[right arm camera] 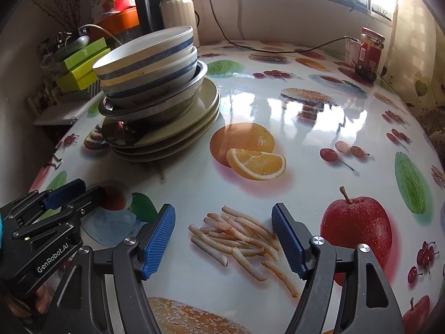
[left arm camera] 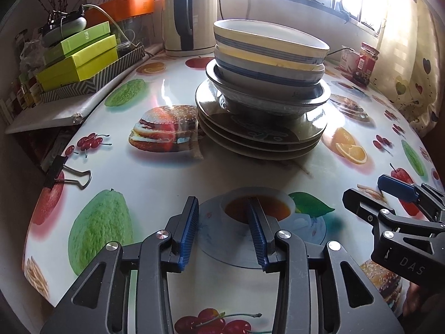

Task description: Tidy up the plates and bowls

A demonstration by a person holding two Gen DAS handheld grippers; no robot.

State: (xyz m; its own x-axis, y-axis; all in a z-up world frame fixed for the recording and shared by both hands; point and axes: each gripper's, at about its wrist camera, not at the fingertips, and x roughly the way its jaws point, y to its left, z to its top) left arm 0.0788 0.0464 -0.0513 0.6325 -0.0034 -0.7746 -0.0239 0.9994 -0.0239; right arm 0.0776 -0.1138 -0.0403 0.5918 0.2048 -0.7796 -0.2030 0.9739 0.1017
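Tongs both agape, nothing gripped: left (left arm camera: 222, 208) "GenRobot.AI", right (right arm camera: 224, 217) "DAS".

ahead of the left gripper (left arm camera: 224, 208), glazed ceramic bowls (left arm camera: 267, 50) sit in a dull metal basin (left arm camera: 278, 100) on glossy plates (left arm camera: 258, 139); the tablecloth (right arm camera: 278, 117) looks slick, shiny plastic.

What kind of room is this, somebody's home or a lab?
Most likely a home kitchen or dining corner: a stack of bowls and plates sits on a table with a food-print cover, with an electric kettle and a jar of sauce by the window.
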